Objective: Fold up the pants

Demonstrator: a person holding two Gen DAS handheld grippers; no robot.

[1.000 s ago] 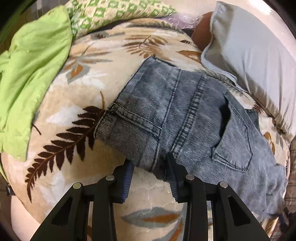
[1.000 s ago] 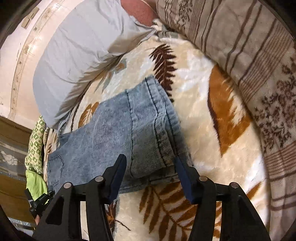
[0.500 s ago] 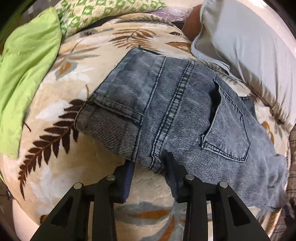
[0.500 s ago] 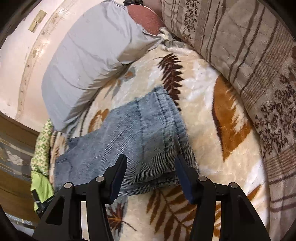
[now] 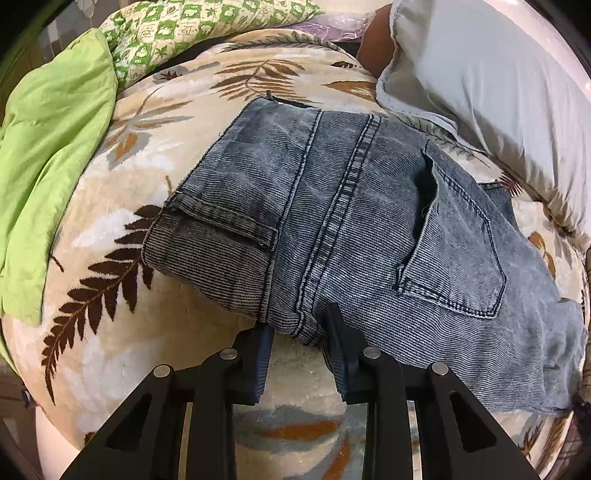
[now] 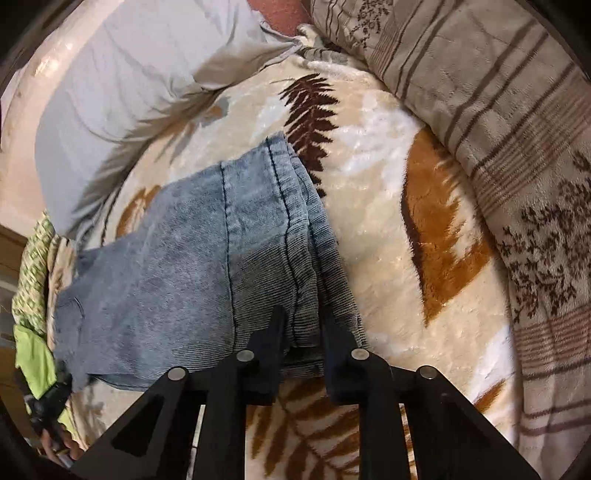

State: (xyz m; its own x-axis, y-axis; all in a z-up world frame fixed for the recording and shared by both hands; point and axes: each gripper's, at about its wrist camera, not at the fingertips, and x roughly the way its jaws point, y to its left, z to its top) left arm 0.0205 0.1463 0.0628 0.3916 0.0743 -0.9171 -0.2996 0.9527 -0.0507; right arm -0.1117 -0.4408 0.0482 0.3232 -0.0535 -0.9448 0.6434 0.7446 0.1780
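the left gripper has its two black fingers pinched on the near edge of the pants, at the thick double-stitched seam. the right gripper has its two fingers clamped on the folded hem edge of the same pants, where several layers stack.

one pair of pants, faded blue ribbed denim, lies folded flat on the blanket, one back pocket facing up and gaping at its top.

the blanket is plush, cream with brown and orange leaf prints. around it: one grey pillow just beyond the pants, one smooth lime green cloth well to the left, one green-and-white checked quilt behind that, and one brown striped, flower-patterned blanket off to the right. nothing lies across the pants.
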